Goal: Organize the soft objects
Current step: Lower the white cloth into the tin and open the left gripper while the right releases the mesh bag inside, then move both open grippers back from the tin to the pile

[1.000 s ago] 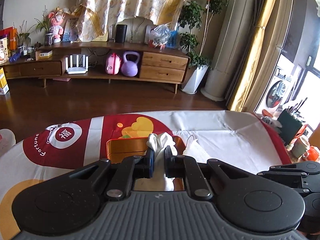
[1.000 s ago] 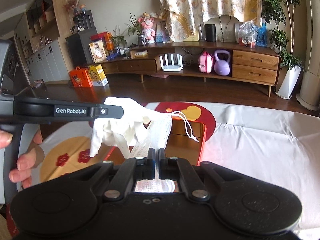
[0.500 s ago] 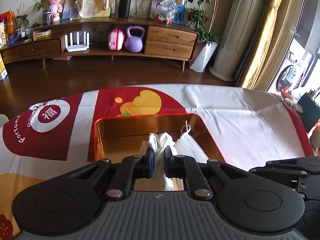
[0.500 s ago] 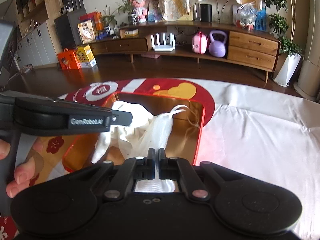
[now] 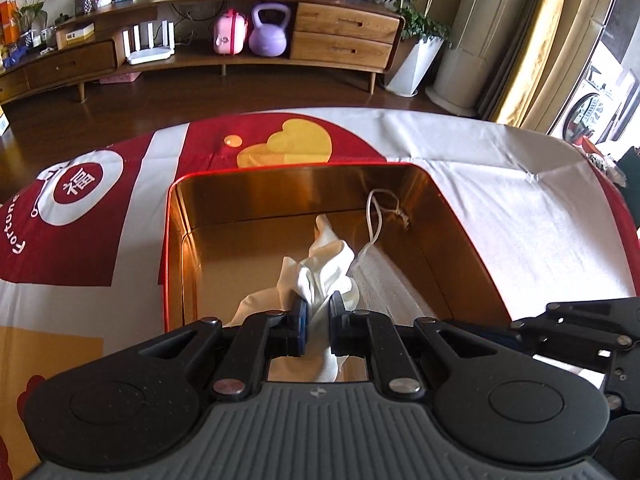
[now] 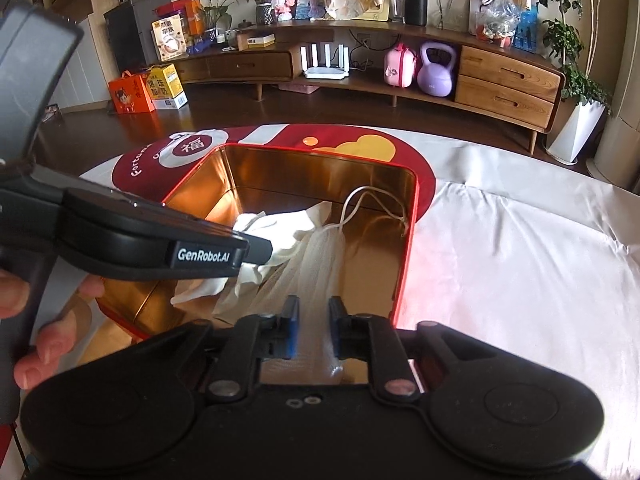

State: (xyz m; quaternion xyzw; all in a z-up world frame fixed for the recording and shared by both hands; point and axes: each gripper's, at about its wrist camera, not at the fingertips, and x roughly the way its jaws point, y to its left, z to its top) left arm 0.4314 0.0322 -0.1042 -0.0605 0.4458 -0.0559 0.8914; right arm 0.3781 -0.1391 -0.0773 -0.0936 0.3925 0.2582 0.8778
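With both grippers lowered into the red tin, I read my left gripper as clenched on the white glove, which drapes down onto the tin's gold floor. My right gripper has just been opening; the face mask lies between its parted jaws, its ear loop against the tin's right wall.

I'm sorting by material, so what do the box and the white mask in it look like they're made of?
Box: likely tin-plated metal, glossy gold inside, red rim, mirror-like reflections. Mask: probably non-woven fabric, matte, pleated, slightly sheer, with a cord ear loop.
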